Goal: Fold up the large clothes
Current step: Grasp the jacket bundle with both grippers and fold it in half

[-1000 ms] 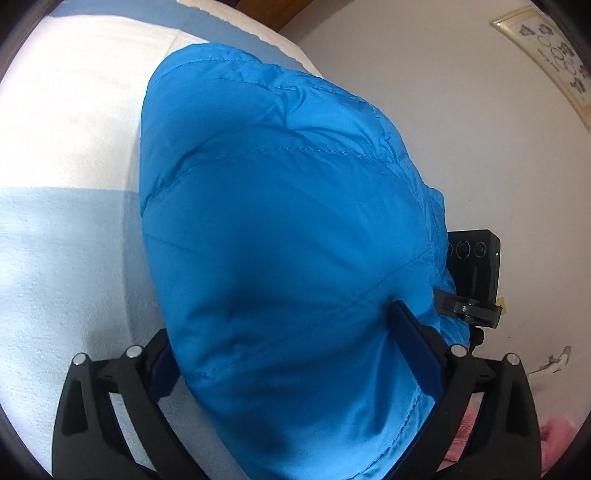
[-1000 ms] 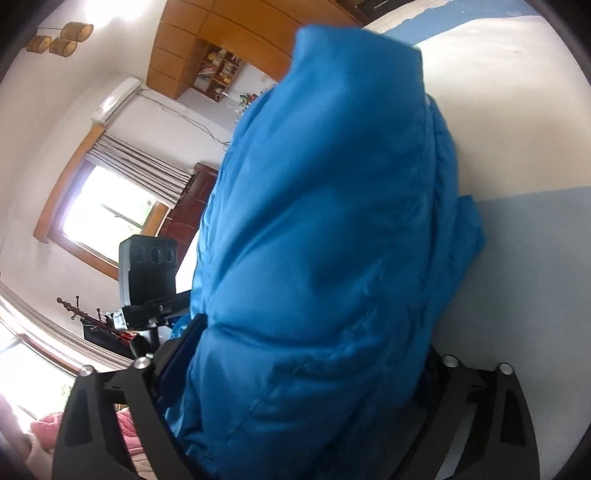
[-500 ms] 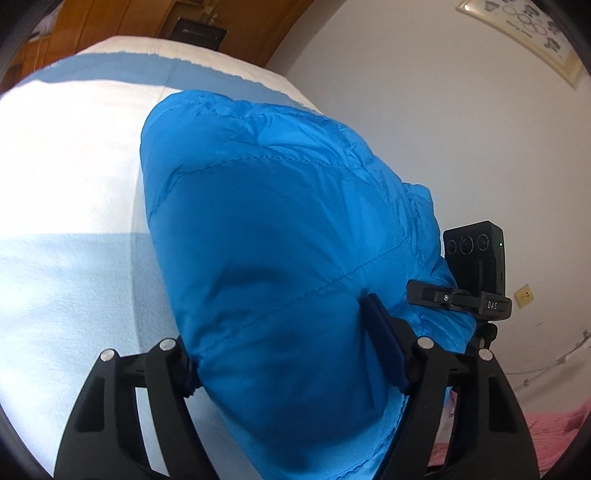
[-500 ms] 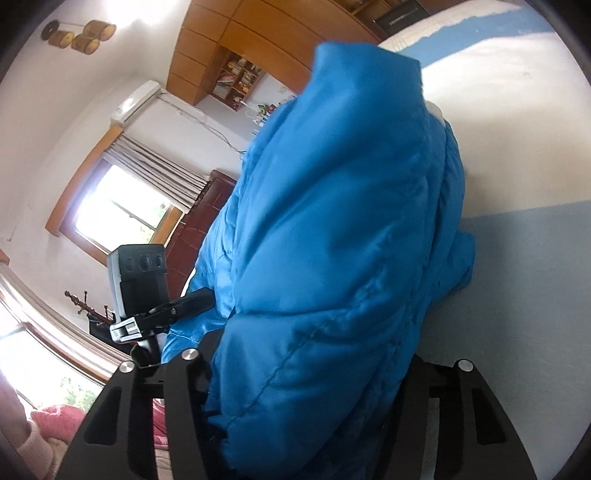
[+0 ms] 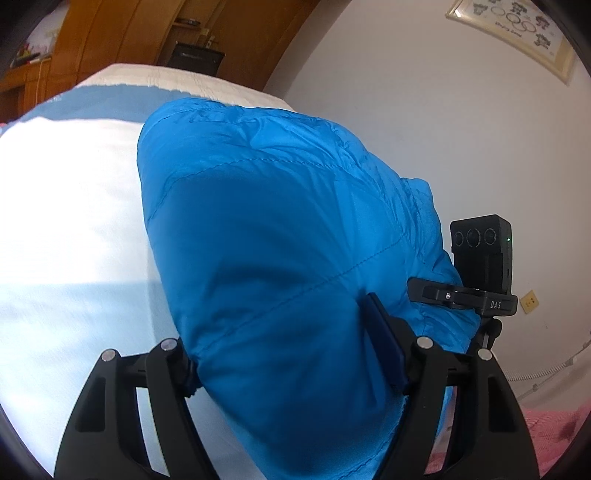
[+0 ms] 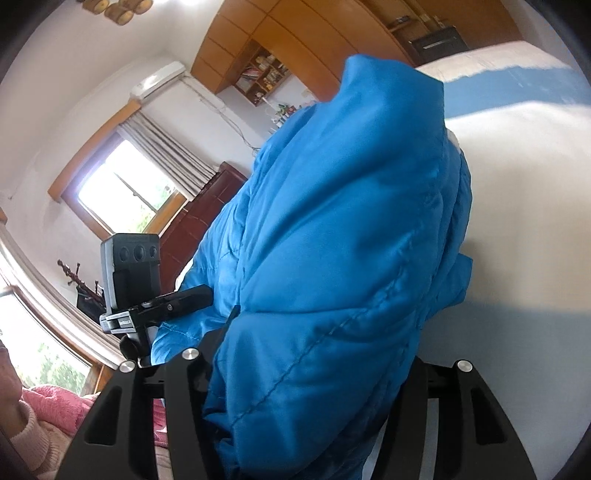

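The blue puffer jacket (image 5: 280, 258) filled the centre of both wrist views, bunched into a thick quilted wad over the white and pale-blue bed cover (image 5: 66, 206).

Left wrist view: the left gripper (image 5: 284, 365) sat at 6 o'clock, clenched on the jacket's near edge. Its dark blue pad (image 5: 384, 347) pressed into the fabric at approx 4 o'clock; the opposite finger (image 5: 173, 365) met the fabric at approx 7 o'clock. The jaws had just been closing, w/ the jacket between them. The jacket ran from the jaws up toward 12 o'clock, where its far fold stood against the bed cover. At 3 o'clock, just beside the jacket, the other gripper's black camera unit (image 5: 480, 254) showed. A framed picture (image 5: 517, 33) hung on the wall at 1 o'clock; wooden cabinets (image 5: 110, 33) at 11 o'clock.

Right wrist view: the right gripper (image 6: 306, 384) at 6 o'clock was likewise clamped on a thick roll of the jacket (image 6: 332, 266); its jaws had also just been closing on the fabric. The jacket rose toward 12–1 o'clock. Bed cover (image 6: 524, 206) lay at 3 o'clock. The left gripper's camera unit (image 6: 129, 273) sat at 9 o'clock, touching or just beside the jacket; can't tell which. A window (image 6: 122, 192) w/ curtains showed at 10 o'clock, an AC unit (image 6: 159, 79) at 11 o'clock, and a pink sleeve (image 6: 40, 428) at 8 o'clock.
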Demonstrator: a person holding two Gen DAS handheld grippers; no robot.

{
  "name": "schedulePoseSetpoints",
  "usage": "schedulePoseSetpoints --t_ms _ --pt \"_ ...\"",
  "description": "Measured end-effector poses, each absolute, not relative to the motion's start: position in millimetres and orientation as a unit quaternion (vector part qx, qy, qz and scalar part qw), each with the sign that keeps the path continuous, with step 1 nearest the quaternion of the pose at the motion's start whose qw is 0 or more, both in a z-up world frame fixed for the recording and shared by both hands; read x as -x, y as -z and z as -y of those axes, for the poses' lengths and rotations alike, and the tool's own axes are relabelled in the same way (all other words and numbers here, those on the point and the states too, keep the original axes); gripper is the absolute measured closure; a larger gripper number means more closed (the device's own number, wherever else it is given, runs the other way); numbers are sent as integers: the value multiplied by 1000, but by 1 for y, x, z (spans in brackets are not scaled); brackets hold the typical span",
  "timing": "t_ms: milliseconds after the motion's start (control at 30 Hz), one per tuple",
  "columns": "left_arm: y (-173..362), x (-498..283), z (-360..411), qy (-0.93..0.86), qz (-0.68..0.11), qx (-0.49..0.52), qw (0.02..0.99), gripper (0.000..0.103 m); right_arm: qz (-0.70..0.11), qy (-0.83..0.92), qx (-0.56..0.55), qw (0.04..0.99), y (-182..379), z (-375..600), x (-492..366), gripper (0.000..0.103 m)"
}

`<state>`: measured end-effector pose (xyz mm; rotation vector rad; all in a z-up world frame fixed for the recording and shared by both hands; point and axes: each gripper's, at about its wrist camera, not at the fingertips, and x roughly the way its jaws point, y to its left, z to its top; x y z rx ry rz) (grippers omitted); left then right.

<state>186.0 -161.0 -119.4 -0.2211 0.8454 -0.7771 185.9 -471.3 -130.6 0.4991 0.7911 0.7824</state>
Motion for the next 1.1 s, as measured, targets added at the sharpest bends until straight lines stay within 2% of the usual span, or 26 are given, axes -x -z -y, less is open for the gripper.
schedulePoseSetpoints --t_ms 567,967,1033,1100 --pt "116 -226 141 301 -384 124 864 30 -386 -416 -192 801 117 425 -299 47" --pt "154 -239 115 274 -423 162 848 30 -438 -405 -202 777 143 388 -333 46" --pt "168 -234 115 269 -435 165 843 25 -451 -398 -219 768 155 392 -334 43" --pt "170 -230 114 273 -430 160 846 25 -455 -398 -228 763 156 391 -332 40"
